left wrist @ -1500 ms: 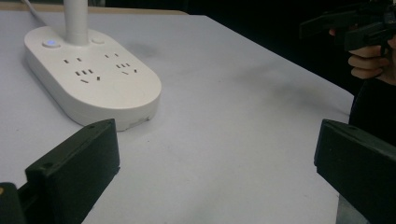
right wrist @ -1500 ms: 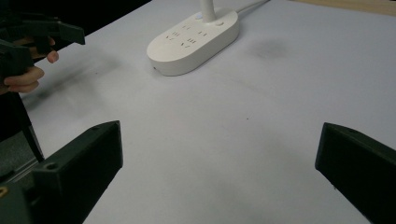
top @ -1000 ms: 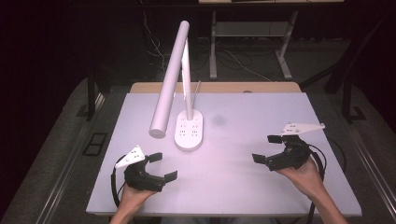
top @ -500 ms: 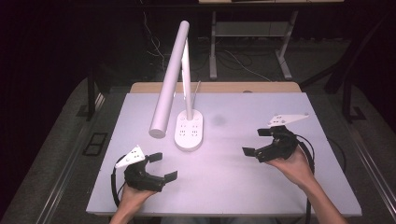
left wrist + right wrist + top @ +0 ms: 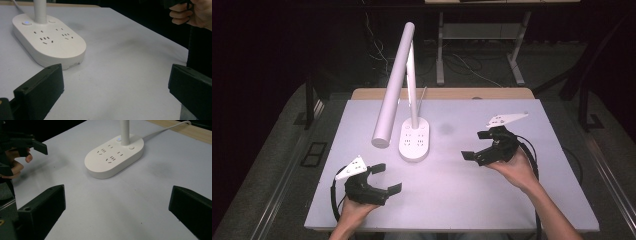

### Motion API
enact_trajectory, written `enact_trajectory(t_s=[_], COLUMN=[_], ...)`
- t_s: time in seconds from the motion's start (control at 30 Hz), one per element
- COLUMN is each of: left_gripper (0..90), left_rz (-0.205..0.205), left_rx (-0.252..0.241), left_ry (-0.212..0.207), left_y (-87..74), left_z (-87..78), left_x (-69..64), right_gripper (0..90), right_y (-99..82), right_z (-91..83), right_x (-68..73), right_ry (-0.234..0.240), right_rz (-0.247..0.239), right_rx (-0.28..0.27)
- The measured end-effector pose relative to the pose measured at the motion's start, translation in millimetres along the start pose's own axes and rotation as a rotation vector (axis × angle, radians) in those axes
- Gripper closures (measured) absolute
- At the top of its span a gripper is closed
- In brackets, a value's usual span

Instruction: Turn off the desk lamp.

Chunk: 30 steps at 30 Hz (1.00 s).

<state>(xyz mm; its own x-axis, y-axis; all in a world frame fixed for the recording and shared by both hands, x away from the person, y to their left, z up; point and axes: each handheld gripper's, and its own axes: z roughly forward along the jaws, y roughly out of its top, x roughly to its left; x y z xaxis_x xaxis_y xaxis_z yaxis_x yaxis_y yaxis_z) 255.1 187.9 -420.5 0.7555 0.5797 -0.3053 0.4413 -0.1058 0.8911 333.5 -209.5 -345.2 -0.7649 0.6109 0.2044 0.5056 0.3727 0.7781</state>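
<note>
On the grey table (image 5: 522, 200), no writing is seen on the lamp base (image 5: 414, 142); both the left gripper (image 5: 387, 178) and right gripper (image 5: 475, 145) are held wide, empty.

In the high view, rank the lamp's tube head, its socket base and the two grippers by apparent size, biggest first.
1. Lamp's tube head: clearly longest, though raised toward the camera, which flatters it.
2. Left gripper and right gripper: alike, unranked.
3. Socket base: slightly smaller, a close call.
</note>
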Motion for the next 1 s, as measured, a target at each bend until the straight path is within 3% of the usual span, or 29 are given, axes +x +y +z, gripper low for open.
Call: enact_trajectory(t_s=[0.77, 1.0], left_gripper=[0.0, 0.0], left_rz=[0.007, 0.015], left_rx=[-0.031, -0.019], left_ry=[-0.015, -0.023], left_y=[1.1, 0.7], left_z=[1.1, 1.9], left_x=[0.3, -0.3], right_gripper=[0.9, 0.9], right_y=[36.5, 44.0], right_z=[36.2, 48.7], right_x=[-4.6, -7.4], right_ry=[0.039, 0.043], right_rz=[0.001, 0.006], right_rx=[0.007, 0.014])
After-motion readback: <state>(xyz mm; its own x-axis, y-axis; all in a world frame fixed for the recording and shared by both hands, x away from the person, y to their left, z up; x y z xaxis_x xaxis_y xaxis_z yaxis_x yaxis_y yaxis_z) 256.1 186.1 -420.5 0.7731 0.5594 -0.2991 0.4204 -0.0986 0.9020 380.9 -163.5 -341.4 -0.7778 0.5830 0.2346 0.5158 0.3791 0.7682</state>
